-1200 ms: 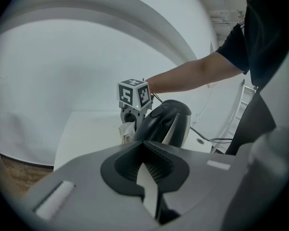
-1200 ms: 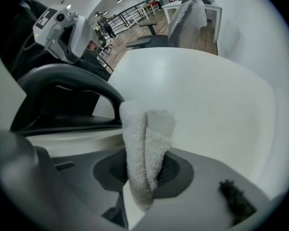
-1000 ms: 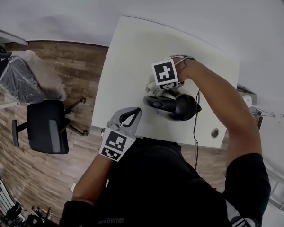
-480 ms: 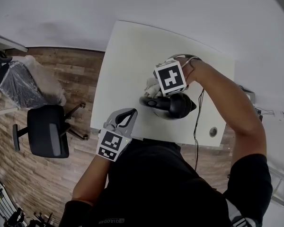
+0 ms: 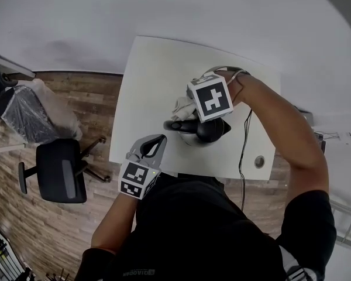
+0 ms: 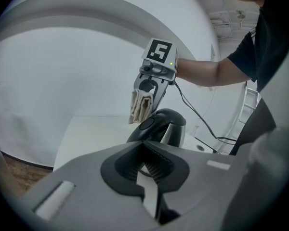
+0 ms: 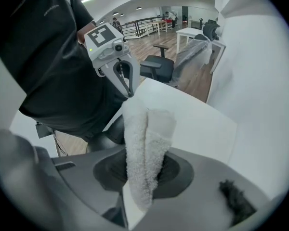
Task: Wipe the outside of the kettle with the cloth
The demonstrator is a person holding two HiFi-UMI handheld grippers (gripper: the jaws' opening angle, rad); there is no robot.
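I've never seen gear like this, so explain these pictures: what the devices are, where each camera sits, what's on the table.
A person holds a two-jaw gripper in each hand. One picture looks down from a head camera; the other two come from cameras riding on the grippers. On the white table stands a dark kettle. The right gripper is clamped on a folded pale cloth, close by the kettle. The left gripper is shut and empty, near the table's edge.

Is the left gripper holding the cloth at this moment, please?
No, the cloth is clamped in the right gripper, while the left gripper has its jaws together on nothing.
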